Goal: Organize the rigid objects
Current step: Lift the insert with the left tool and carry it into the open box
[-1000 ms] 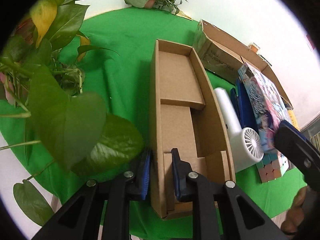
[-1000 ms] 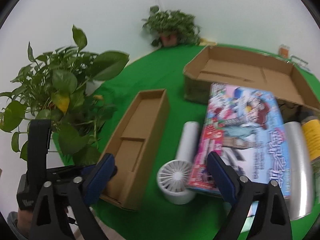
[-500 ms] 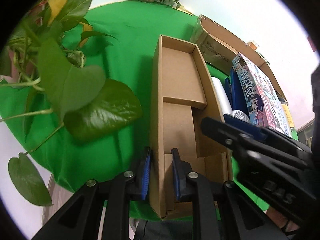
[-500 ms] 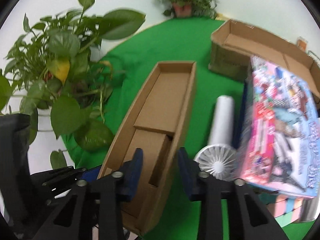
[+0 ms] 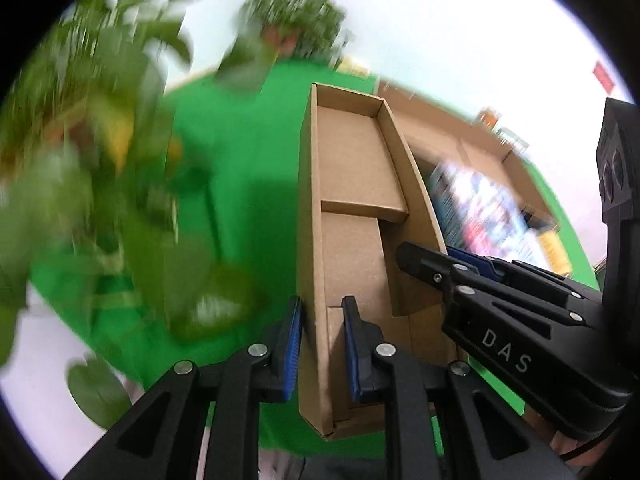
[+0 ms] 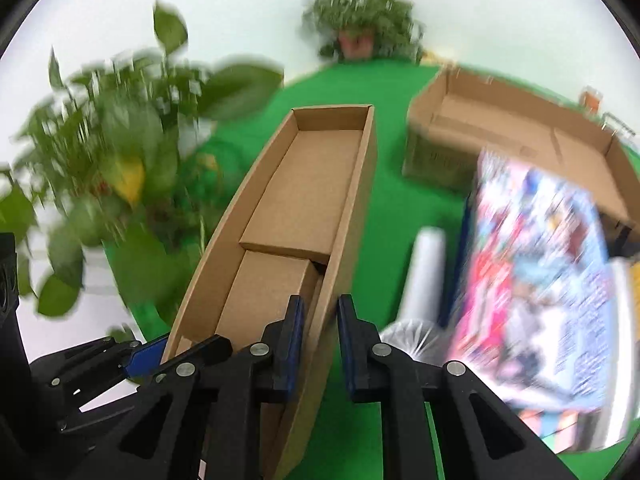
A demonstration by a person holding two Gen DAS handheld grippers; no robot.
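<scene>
A long, narrow open cardboard box (image 5: 352, 160) with stepped cardboard inserts hangs tilted over the green cloth. My left gripper (image 5: 320, 320) is shut on its left side wall near the near end, one blue pad outside and one inside. My right gripper (image 6: 319, 316) pinches the opposite, right side wall, its jaws just closing onto the cardboard between the pads. The box (image 6: 312, 184) runs away from both grippers toward the far plant. The right gripper (image 5: 432, 258) shows at the box's right wall in the left wrist view; the left gripper (image 6: 176, 350) shows at lower left in the right wrist view.
To the right, a large open carton (image 6: 520, 140) stands at the back. A colourful printed box (image 6: 540, 280) and a white handheld fan (image 6: 424, 264) lie on the green cloth (image 6: 392, 208). A leafy plant (image 6: 120, 160) crowds the left; a potted plant (image 6: 360, 28) stands far back.
The right gripper came over from above the fan and closed from wide open onto the box's right wall. The left gripper rose with the box, and both views now blur.
</scene>
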